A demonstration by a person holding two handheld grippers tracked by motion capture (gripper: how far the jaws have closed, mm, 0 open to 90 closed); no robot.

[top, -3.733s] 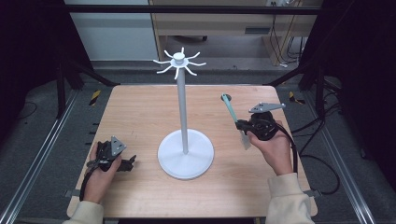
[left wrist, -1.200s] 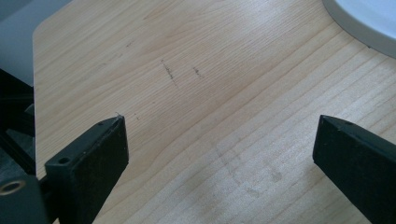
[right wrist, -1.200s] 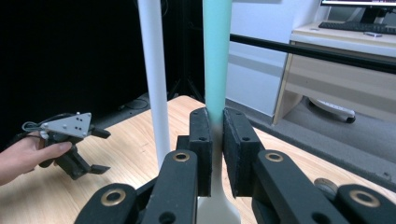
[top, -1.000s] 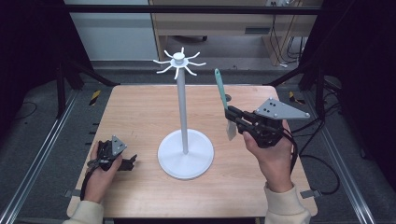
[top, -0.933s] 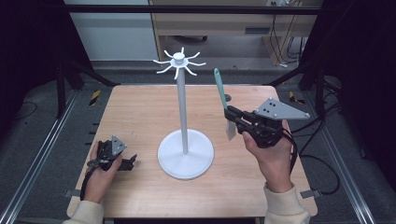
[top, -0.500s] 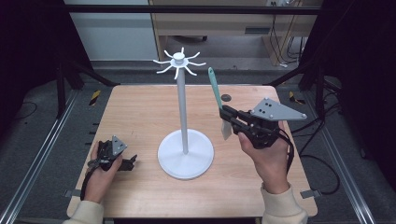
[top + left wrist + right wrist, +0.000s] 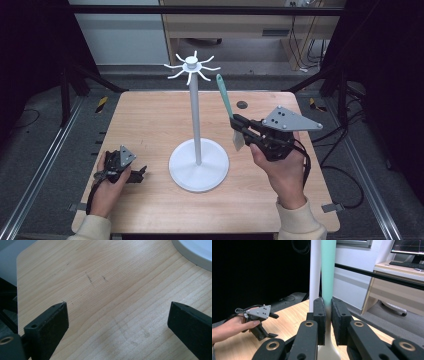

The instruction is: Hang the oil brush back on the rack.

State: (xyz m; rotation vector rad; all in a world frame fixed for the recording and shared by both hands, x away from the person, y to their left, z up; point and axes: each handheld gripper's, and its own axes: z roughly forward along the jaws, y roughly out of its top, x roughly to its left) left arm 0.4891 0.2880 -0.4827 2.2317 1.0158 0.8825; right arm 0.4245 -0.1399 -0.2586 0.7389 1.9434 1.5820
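- The right tongs (image 7: 239, 129) are clenched on a spatula (image 7: 226, 105), the jaws pinching its neck where the teal handle fades into the pale blade; in the right gripper view the pads (image 7: 320, 315) press flat on either side of the spatula (image 7: 328, 270), which judging by that grip keeps it from swivelling.
- The spatula stands nearly upright, handle end up and leaning slightly toward the stand, blade hanging just below the jaws. Held this way, the handle's top end is presented at about the height of the hooks, so hanging it there looks like the aim.
- It is raised off the worktop (image 7: 150, 115), over the right half, near the far right corner rather than the near edge.
- The white hook stand (image 7: 196, 125) rises from a round base (image 7: 199, 165) at the middle of the worktop; its crown of hooks (image 7: 192, 67) sits just left of the handle's tip, apart from it.
- The left tongs (image 7: 136, 172) rest on the worktop near the near left corner, released; the left gripper view shows the jaws spread wide with bare wood between them and the base's rim (image 7: 195, 252) at the upper right, seemingly parked out of the way.
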